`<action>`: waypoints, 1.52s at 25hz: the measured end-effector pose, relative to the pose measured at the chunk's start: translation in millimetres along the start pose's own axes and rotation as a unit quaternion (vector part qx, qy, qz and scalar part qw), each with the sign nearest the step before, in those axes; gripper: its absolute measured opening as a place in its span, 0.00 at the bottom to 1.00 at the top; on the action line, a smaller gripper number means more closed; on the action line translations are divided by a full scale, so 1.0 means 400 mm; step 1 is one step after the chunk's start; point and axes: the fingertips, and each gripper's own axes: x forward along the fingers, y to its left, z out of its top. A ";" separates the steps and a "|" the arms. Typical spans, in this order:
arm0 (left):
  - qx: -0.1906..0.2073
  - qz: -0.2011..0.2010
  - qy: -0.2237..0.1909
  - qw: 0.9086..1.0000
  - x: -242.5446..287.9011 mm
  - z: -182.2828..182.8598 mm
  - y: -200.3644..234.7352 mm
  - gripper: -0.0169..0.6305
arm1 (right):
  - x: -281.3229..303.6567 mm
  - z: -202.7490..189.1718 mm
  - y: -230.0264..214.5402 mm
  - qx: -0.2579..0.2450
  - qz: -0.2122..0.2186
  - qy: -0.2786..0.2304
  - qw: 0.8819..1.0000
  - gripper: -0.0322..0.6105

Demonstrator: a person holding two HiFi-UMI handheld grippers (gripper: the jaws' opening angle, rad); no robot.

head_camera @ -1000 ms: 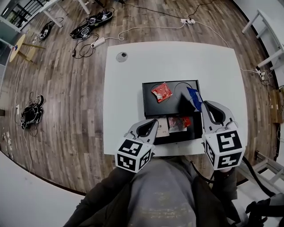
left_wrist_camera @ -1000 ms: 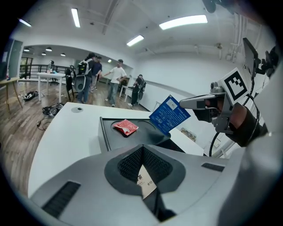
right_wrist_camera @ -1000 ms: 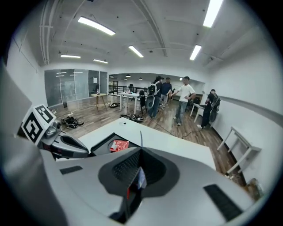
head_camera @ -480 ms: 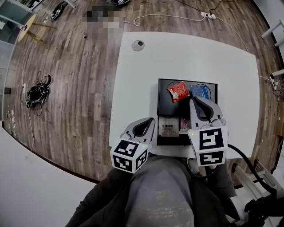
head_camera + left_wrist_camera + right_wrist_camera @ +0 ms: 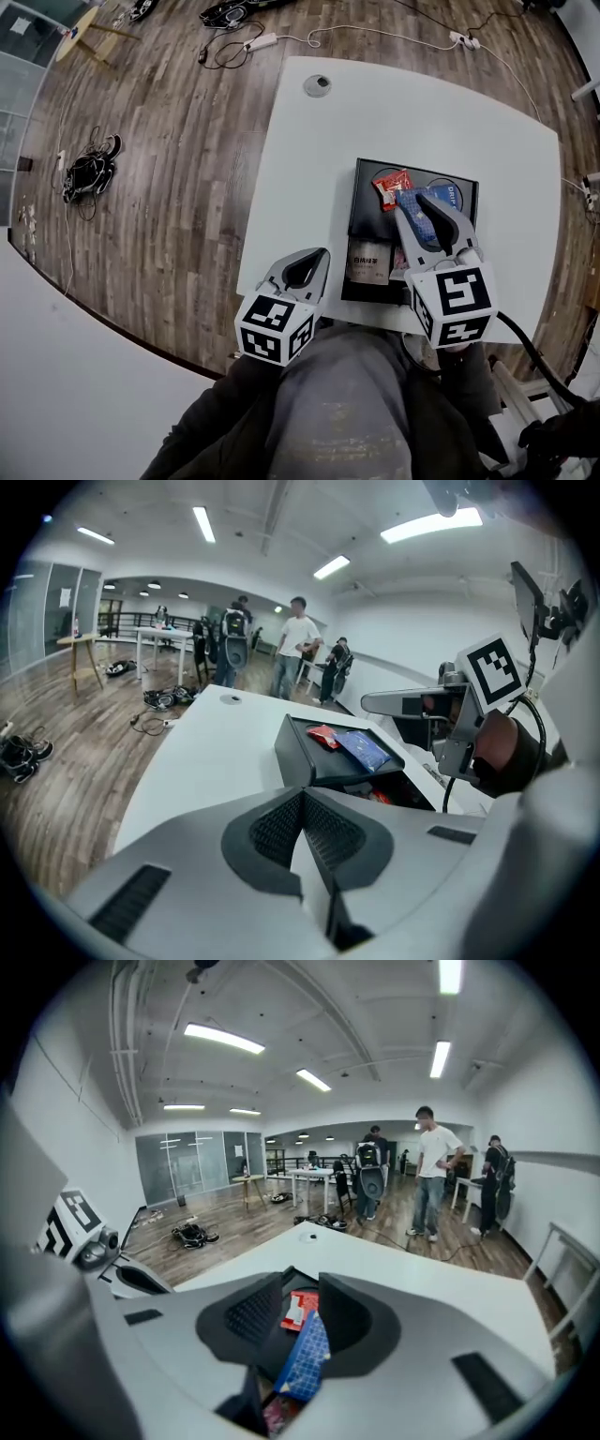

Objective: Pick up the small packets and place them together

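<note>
"On the black tray's point(image 5: 360, 193) raised deck, what sits at your right hand?"

"My right gripper point(image 5: 419, 204) has just been opening. Its jaws stand apart, and the flat blue foil packet point(image 5: 306, 1354) lies released between them with no pad pressing on it. Its long axis runs straight away from me, along the jaws. The small red foil packet point(image 5: 391, 187) lies just past its far end on the same deck, and their edges appear to meet."

"And the left?"

"My left gripper point(image 5: 303, 808) is clenched on nothing and hangs at the near edge of the white table point(image 5: 375, 112). The pale printed packet point(image 5: 368, 262) in the tray's lower well lies nearer to its tips, so I judge that pick falls to the left."

"Surroundings?"

"Wood-plank floor point(image 5: 169, 141), loose cables point(image 5: 272, 39), and people point(image 5: 433, 1171) standing well off."
</note>
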 end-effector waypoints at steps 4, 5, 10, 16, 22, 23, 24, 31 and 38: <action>0.005 -0.018 -0.005 1.000 0.017 -0.003 -0.026 0.01 | -0.061 -0.018 -0.074 0.010 -0.043 -0.002 0.999 0.24; 0.009 -0.027 -0.004 1.000 0.024 -0.005 -0.040 0.01 | -0.080 -0.034 -0.089 0.014 -0.054 0.004 0.998 0.24; 0.034 -0.065 0.011 0.997 0.042 -0.022 -0.114 0.01 | -0.150 -0.128 -0.097 0.036 -0.070 0.038 0.996 0.24; 0.050 -0.079 0.029 0.995 0.051 -0.047 -0.146 0.01 | -0.148 -0.226 -0.027 0.061 -0.023 0.078 0.995 0.24; 0.052 -0.076 0.038 0.995 0.057 -0.055 -0.149 0.01 | -0.105 -0.259 0.053 0.074 0.039 0.102 0.991 0.24; 0.051 -0.074 0.038 0.995 0.056 -0.056 -0.146 0.01 | -0.098 -0.264 0.064 0.072 0.047 0.107 0.991 0.24; 0.050 -0.072 0.038 0.995 0.055 -0.055 -0.143 0.01 | -0.091 -0.270 0.075 0.069 0.054 0.112 0.990 0.24; 0.040 -0.060 0.031 0.997 0.046 -0.041 -0.122 0.01 | -0.051 -0.304 0.126 0.075 0.100 0.151 0.981 0.24; 0.027 -0.050 0.030 0.998 0.048 -0.048 -0.101 0.01 | -0.014 -0.336 0.141 0.074 0.120 0.178 0.974 0.24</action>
